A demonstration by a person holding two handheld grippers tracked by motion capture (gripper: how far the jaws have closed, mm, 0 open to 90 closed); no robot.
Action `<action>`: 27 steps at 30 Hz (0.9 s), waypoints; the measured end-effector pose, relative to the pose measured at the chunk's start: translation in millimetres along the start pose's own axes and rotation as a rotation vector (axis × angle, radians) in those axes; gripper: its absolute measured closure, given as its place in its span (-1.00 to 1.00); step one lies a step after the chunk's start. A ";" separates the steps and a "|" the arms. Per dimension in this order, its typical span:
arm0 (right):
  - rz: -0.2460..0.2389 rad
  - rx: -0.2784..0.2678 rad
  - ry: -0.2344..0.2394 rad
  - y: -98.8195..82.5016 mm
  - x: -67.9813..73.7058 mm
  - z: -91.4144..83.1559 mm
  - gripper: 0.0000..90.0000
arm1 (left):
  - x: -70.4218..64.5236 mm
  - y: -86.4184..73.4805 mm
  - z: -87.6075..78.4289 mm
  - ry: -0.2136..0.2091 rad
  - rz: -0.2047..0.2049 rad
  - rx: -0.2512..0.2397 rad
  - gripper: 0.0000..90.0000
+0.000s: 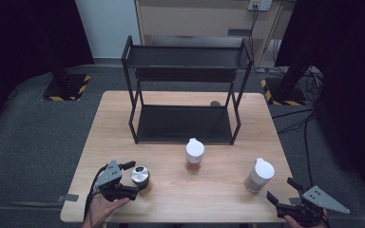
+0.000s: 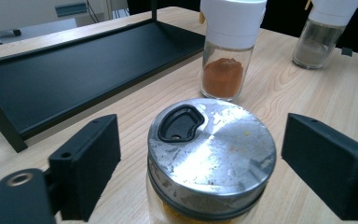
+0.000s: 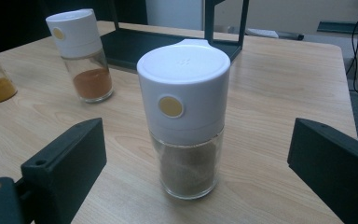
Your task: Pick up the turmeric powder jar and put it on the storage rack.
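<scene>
The left gripper (image 1: 134,179) sits low at the near left of the surface (image 1: 218,190), its jaws standing either side of the metal-lidded jar (image 2: 210,161) with a gap on both sides, so nothing is clamped yet. To take it well, I'd bring the pads below the shiny lid onto the glass, where the yellow powder shows, keep the jar centred between them, and close squarely so it doesn't tip or skid on the wood. The right gripper (image 1: 285,191) waits at the near right, spread open and apart from the white-capped jar (image 3: 185,116) of grey-brown powder just ahead of it. A second white-capped jar (image 1: 194,155) with orange powder stands mid-surface, before the black two-tier rack (image 1: 185,90).
</scene>
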State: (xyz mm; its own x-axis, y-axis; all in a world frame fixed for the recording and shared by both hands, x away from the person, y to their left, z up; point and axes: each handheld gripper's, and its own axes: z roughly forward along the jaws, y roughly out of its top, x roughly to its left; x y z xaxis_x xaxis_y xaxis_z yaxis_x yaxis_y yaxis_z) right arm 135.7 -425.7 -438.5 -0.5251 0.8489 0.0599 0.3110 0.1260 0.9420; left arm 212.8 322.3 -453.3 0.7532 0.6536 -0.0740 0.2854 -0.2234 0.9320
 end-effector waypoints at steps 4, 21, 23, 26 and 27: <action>0.001 -0.002 -0.001 -0.3 -0.1 -0.5 -0.90 | -1.9 -5.9 1.2 0.008 0.004 -0.017 -0.60; 0.004 -0.002 -0.002 -0.4 -0.5 -0.9 -0.90 | -2.7 -11.1 5.2 -0.006 0.052 -0.034 -0.24; 0.003 -0.002 -0.003 -0.3 -0.4 -0.9 -0.90 | -3.3 -9.5 5.4 -0.007 0.055 -0.031 -0.24; 0.005 -0.001 -0.002 -0.3 -0.6 -0.8 -0.90 | -2.6 -7.5 4.6 -0.020 0.041 -0.045 -0.24; 0.005 -0.001 -0.002 -0.3 -0.4 -0.8 -0.90 | -2.7 -4.9 4.4 -0.023 0.035 -0.045 -0.24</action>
State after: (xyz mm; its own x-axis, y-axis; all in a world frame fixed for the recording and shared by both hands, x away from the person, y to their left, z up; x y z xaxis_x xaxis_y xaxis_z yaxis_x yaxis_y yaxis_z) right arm 135.2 -426.5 -438.5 -0.5220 0.8506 0.0636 0.3129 0.1216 0.9420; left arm 212.0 318.4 -459.2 0.7758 0.6290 -0.0491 0.2324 -0.2126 0.9491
